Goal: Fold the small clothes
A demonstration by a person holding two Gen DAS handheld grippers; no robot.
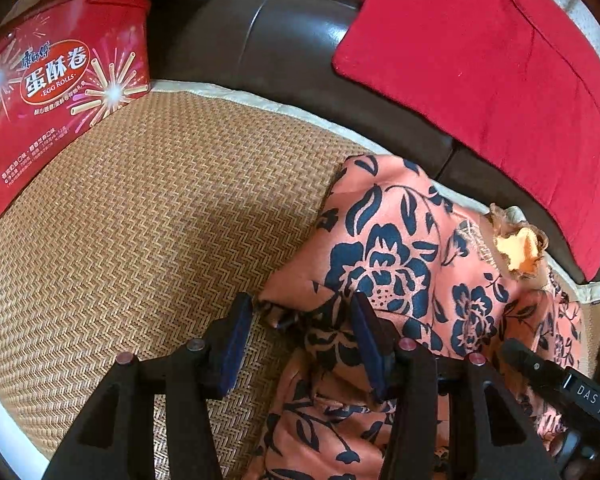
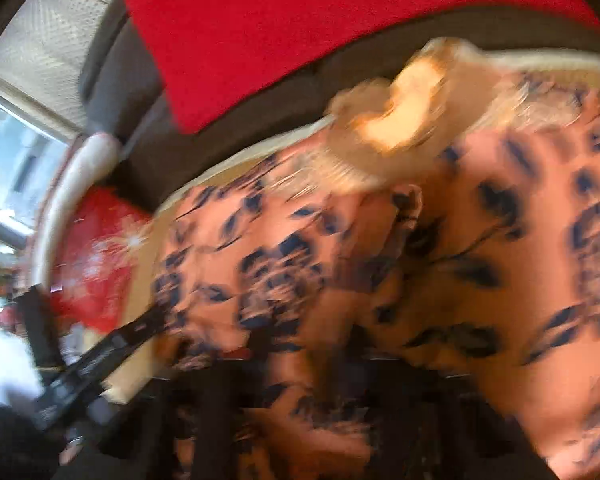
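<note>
An orange garment with dark blue flowers lies crumpled on a woven mat, its lace collar toward the back right. My left gripper is open, its blue-padded fingers astride a bunched edge of the garment, the left finger over the mat, the right finger on the cloth. The right gripper's body shows at the lower right. In the blurred right wrist view the garment fills the frame and covers my right gripper's fingers, so I cannot tell their state. The left gripper's body shows at lower left.
A red egg-roll tin stands on the mat at the back left, also in the right wrist view. A red cushion leans on the dark leather sofa back. A window is at the left.
</note>
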